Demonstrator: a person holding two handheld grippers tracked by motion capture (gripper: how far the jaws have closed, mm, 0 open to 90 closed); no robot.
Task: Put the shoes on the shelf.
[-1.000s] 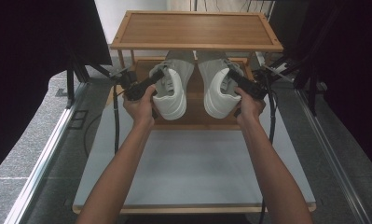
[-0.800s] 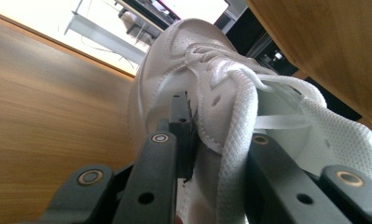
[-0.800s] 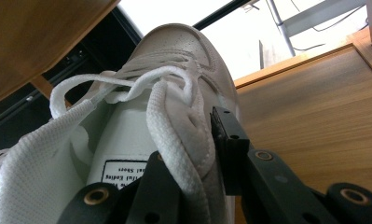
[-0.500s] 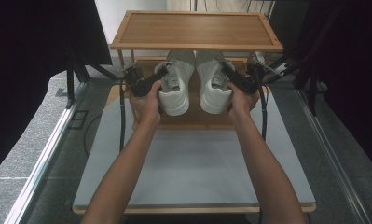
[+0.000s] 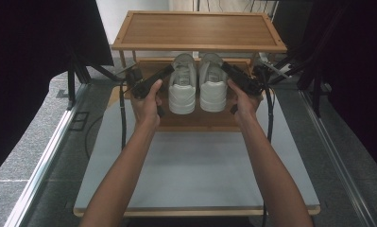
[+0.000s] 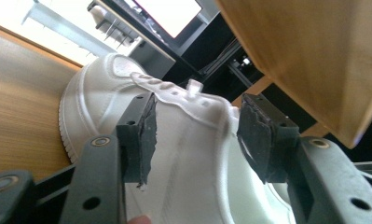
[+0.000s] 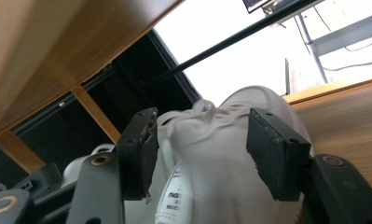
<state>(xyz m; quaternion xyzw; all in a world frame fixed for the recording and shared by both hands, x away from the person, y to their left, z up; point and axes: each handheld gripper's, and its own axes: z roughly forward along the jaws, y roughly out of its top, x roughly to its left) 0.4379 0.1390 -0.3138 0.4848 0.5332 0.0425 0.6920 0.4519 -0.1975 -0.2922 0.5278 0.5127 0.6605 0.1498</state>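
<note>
Two white sneakers stand side by side, toes pointing away, on the lower shelf [image 5: 195, 121] of a wooden rack. My left gripper [image 5: 169, 71] lies along the outer side of the left sneaker [image 5: 182, 86], and my right gripper [image 5: 225, 66] along the outer side of the right sneaker [image 5: 212, 85]. In the left gripper view the left gripper [image 6: 197, 135] straddles the left sneaker [image 6: 197, 177]; its jaws have just been opening and its pads [image 6: 257, 140] stand off the upper. The right gripper [image 7: 202, 149] likewise has just been opening around the right sneaker [image 7: 211, 186].
The rack's top shelf [image 5: 198, 30] overhangs the sneakers' toes and sits close above both grippers. The rack stands at the far end of a pale table [image 5: 195, 170]. Black cables [image 5: 123, 113] trail down beside each hand. Dark screens flank the table.
The sneakers have been brought closer together and a little farther back under the top shelf. Both grippers, shut on them before, now have their jaws spread.
</note>
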